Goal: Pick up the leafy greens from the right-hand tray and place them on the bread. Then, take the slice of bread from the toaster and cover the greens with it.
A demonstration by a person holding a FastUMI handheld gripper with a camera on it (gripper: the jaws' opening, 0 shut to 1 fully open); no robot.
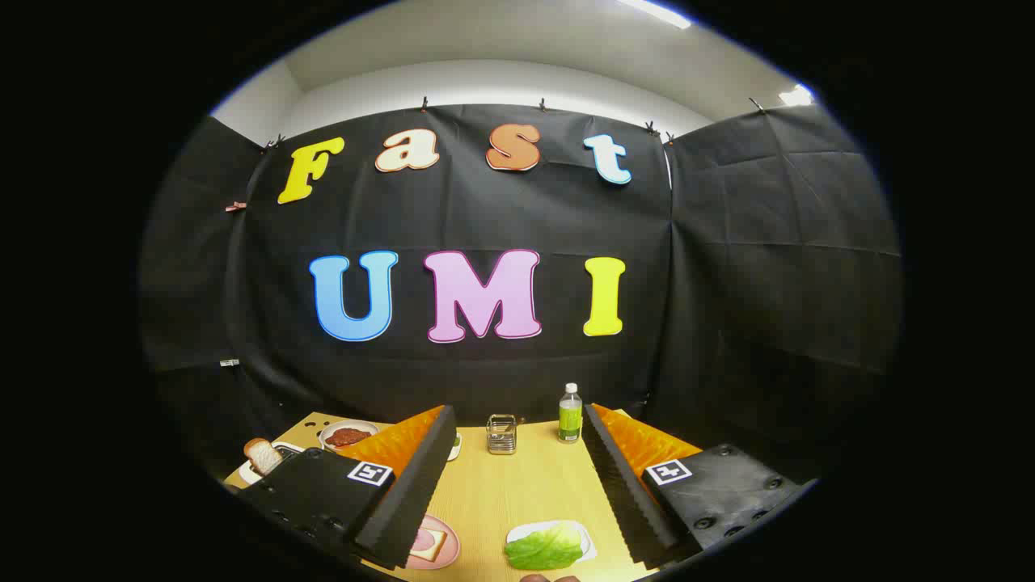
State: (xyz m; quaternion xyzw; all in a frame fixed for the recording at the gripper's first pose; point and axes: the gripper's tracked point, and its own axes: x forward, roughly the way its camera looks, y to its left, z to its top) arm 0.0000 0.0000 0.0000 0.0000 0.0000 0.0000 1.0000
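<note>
Gripper view: gripper [513, 485] fingers spread, released; wooden table [501, 493], white ceiling [501, 40].

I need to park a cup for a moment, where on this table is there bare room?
The bare wood of the table between the open gripper fingers is free, bordered by the wire rack and green bottle beyond and the leafy greens nearer. It's crowded around the toaster bread, meat plate and pink plate.

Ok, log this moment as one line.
gripper: open, empty | greens: on tray, between jaws | bread: in toaster | stage: pre-grasp
</note>
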